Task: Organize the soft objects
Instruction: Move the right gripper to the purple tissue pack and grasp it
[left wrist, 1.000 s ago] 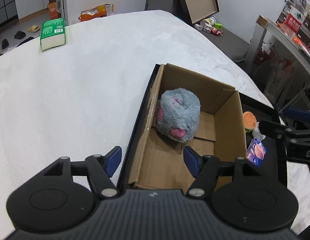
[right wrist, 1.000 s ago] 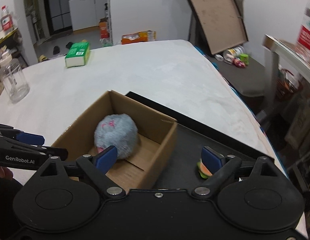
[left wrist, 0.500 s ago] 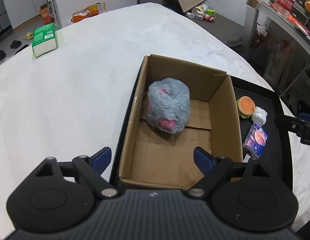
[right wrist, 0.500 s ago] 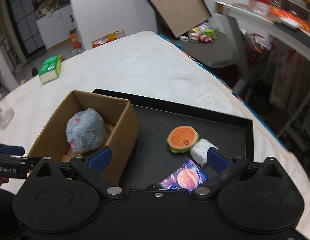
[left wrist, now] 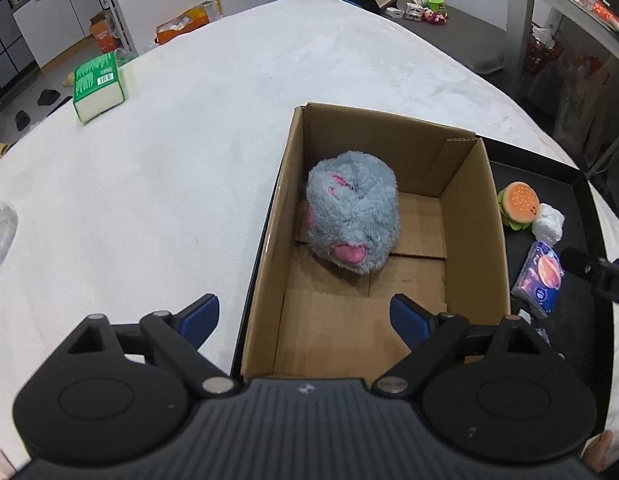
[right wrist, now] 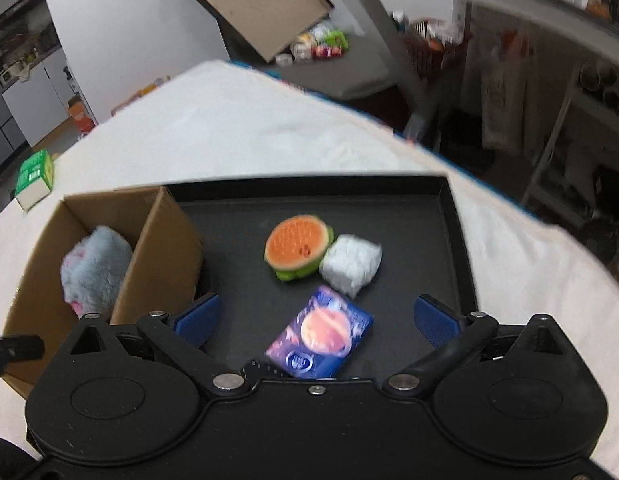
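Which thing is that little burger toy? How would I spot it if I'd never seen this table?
Find the black tray beside the cardboard box. Three small things lie on it; the burger toy is farthest from the grippers, touching a white wrapped bundle. It alone is round, with an orange bun and green rim.

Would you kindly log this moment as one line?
plush toy in cardboard box | burger toy on tray | both claws open, empty
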Motion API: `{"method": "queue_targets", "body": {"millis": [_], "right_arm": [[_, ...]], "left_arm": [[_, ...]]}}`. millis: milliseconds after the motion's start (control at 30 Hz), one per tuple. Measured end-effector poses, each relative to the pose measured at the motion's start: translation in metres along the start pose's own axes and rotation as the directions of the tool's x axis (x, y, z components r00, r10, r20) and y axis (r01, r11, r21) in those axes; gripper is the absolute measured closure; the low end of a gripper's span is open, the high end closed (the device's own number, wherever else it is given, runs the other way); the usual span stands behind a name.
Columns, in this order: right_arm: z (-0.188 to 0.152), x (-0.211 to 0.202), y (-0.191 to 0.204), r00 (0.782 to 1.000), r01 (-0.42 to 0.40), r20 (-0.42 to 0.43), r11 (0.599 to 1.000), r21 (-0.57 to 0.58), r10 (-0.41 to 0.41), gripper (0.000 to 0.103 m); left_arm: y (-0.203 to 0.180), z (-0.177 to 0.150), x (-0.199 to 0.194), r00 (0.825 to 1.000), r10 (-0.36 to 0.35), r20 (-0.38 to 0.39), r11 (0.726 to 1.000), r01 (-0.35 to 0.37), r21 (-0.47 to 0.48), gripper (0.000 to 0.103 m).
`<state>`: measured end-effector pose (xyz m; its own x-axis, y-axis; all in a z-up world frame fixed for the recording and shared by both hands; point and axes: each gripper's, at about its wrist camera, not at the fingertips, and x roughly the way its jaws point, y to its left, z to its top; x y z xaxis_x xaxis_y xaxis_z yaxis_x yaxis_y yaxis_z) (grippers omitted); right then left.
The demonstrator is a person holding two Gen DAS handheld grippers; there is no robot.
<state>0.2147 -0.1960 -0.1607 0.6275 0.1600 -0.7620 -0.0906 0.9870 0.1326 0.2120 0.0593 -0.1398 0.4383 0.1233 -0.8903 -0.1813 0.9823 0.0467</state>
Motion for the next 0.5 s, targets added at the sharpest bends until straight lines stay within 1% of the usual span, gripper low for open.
{"method": "queue_targets", "body": {"millis": [167, 300, 500], "right_arm": [[-0.008, 0.014, 0.002, 0.999, -0.015, -0.031, 1.0, 0.009, 0.015, 0.0], [-0.012, 0.021, 0.006, 0.997, -0.037, -0.071, 0.999, 0.032, 0.039, 0.0], [-0.02, 0.029, 0.007, 0.997, 0.023, -0.073, 0.999, 0.03, -0.02, 0.0]], "left_arm": [[-0.007, 0.005, 0.007, 1.0, 0.017, -0.007, 1.0, -0.017, 0.01, 0.012], [-0.013, 0.007, 0.011, 0.999, 0.032, 0.005, 0.999, -0.032, 0.037, 0.012], [-0.016, 0.008, 0.02, 0.999, 0.035, -0.008, 0.998, -0.035, 0.045, 0.012]]}}
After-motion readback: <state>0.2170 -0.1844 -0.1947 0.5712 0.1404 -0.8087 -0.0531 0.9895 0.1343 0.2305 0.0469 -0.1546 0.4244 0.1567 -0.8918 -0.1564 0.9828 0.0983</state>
